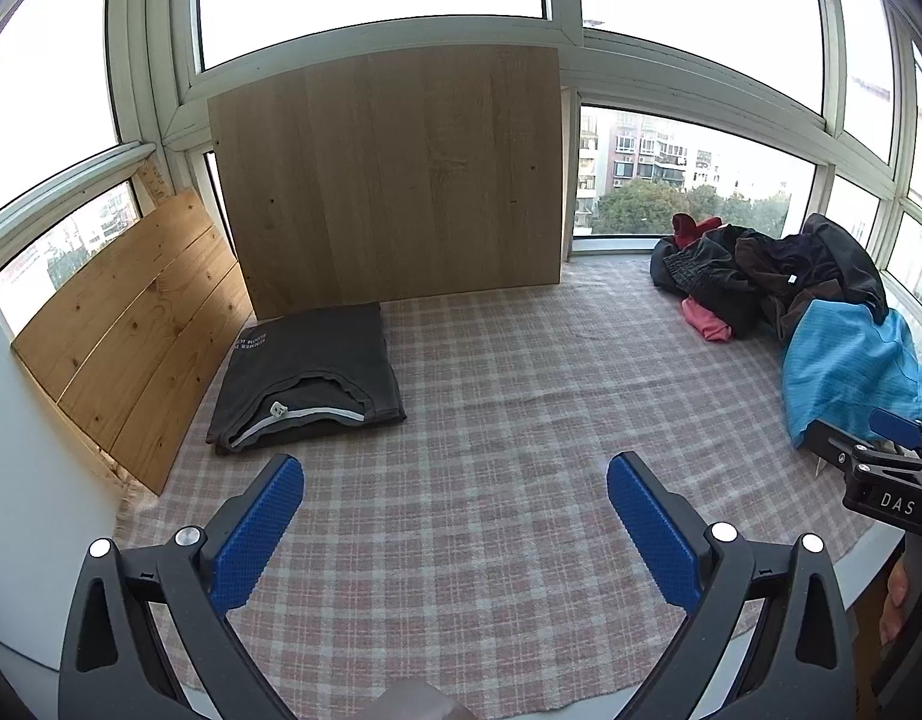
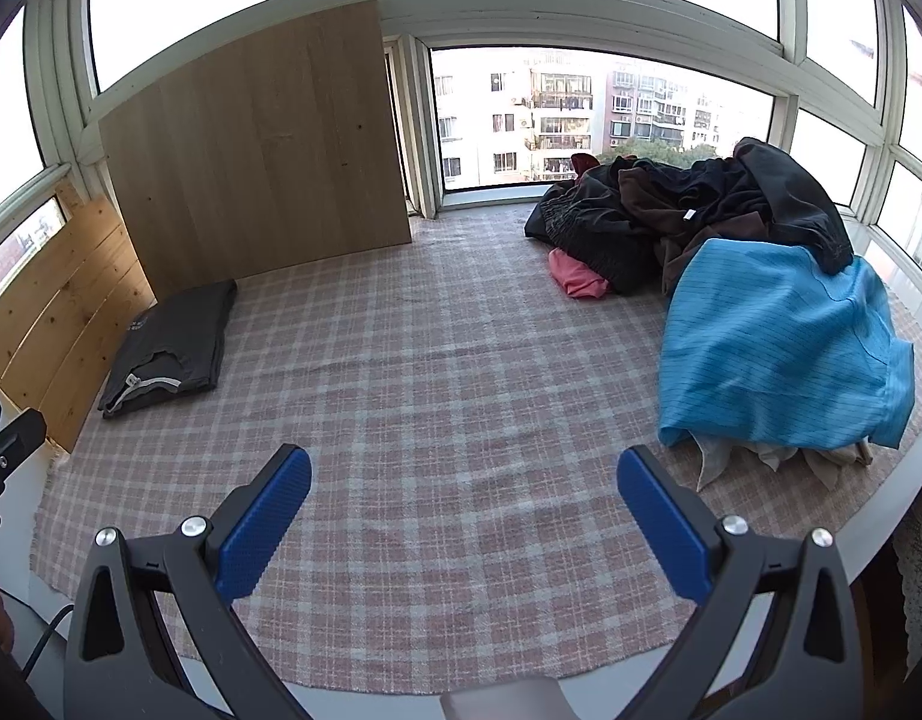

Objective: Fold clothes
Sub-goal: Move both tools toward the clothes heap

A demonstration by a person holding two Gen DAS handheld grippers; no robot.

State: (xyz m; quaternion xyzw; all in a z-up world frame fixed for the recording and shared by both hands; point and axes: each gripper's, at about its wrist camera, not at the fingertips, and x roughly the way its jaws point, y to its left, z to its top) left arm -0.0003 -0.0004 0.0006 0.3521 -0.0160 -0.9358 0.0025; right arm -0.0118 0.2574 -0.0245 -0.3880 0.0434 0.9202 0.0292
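Observation:
A folded dark grey garment (image 1: pixel 308 375) lies flat at the far left of the checked cloth (image 1: pixel 491 420), next to the wooden boards; it also shows in the right wrist view (image 2: pixel 170 354). A heap of unfolded clothes (image 2: pixel 689 216) sits at the far right, with a bright blue garment (image 2: pixel 779 348) draped at its front and a pink piece (image 2: pixel 575 276) at its left edge. My left gripper (image 1: pixel 455 483) hovers open over the bare cloth, holding nothing. My right gripper (image 2: pixel 464 471) is open too, empty, with the blue garment just right of its right finger.
A large pale wooden board (image 1: pixel 389 180) leans upright against the window at the back. A pine plank panel (image 1: pixel 131 330) leans along the left. Windows enclose the surface on all sides. The table's rounded front edge (image 2: pixel 401 690) is near the grippers.

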